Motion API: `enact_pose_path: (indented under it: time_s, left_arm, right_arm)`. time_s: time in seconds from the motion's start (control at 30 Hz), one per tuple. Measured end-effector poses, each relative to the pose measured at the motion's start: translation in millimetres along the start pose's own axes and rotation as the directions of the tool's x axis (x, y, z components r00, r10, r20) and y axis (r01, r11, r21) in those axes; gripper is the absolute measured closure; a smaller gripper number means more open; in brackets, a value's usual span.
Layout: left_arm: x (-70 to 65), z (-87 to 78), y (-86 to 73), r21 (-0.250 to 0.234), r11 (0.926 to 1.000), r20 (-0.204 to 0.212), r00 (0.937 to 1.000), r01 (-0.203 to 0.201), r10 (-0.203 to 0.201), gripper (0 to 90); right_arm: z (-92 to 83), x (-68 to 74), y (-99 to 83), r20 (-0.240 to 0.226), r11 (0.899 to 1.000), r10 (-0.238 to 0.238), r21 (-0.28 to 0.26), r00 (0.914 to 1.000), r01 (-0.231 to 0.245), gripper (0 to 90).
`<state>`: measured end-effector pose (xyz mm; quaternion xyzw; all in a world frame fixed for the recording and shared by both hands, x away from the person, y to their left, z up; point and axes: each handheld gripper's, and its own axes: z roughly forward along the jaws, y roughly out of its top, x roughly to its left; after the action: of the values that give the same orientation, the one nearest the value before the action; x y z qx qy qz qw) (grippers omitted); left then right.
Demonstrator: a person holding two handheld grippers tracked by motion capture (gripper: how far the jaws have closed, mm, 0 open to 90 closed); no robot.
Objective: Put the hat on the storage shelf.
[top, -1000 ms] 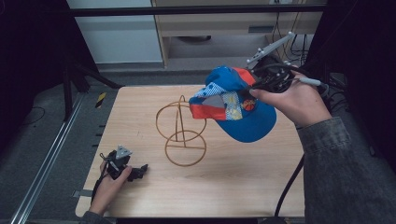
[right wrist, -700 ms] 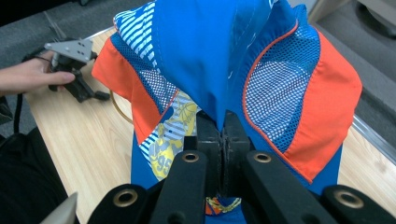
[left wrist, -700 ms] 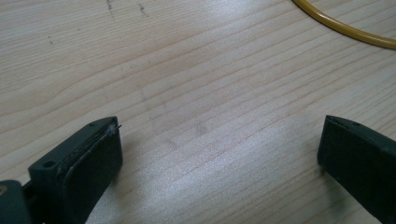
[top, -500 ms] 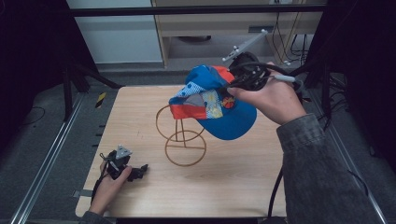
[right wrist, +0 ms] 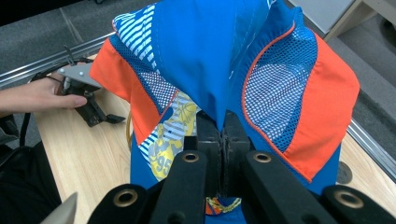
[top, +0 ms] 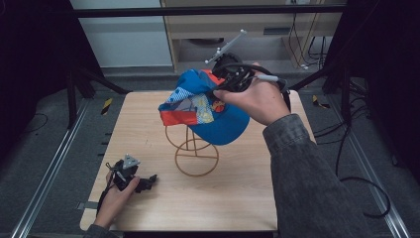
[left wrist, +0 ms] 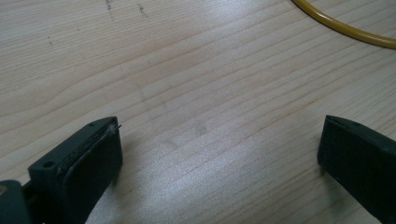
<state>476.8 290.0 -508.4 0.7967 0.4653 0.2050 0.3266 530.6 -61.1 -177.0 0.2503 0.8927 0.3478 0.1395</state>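
High view first: found the cap point(top: 213, 111) up in the air over the wire stand point(top: 195, 158), crown sagging low enough to cover the stand's upper loop, though could not tell whether cloth and wire touched. Looked placed there on purpose, lined up above the loop so that a short drop would seat it. Was carried by the right hand-held gripper point(top: 233, 79), gripped at the back edge of the cap, away from the person, and tipped forward and down, probably to let the crown hang open underneath rather than bunch up. In the right gripper view, saw the jaws of that hand-held gripper point(right wrist: 223, 130) pressed together on a fold of blue fabric point(right wrist: 205, 60), with the orange and mesh panels spilling out on both sides; judged a thin pinch of cloth enough for so light a thing. Had the right hand point(top: 257, 99) wrapped over the gripper body from above. Further out, noted the left hand-held gripper point(top: 141, 182) lying low on the counter point(top: 148, 114) near its front left corner, well apart from the stand, held by the left hand point(top: 116, 196). In the left gripper view, saw its jaws point(left wrist: 219, 154) spread wide over bare wood with nothing between them, the stand's yellow base ring point(left wrist: 345, 30) just ahead. Seemed parked there to keep clear, yet near enough to steady the base if needed.
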Motion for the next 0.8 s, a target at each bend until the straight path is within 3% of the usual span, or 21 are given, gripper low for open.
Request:
enact_pose_path:
  time_s: [0.8]
  left_arm:
    - [-0.1,-0.1,-0.1,0.0,1.0,0.002,1.0,0.0,0.0,0.0]
  right_arm:
    - [52.2,9.1,16.7,-0.045,0.997,-0.012,0.077,0.9989,0.015,89.0]
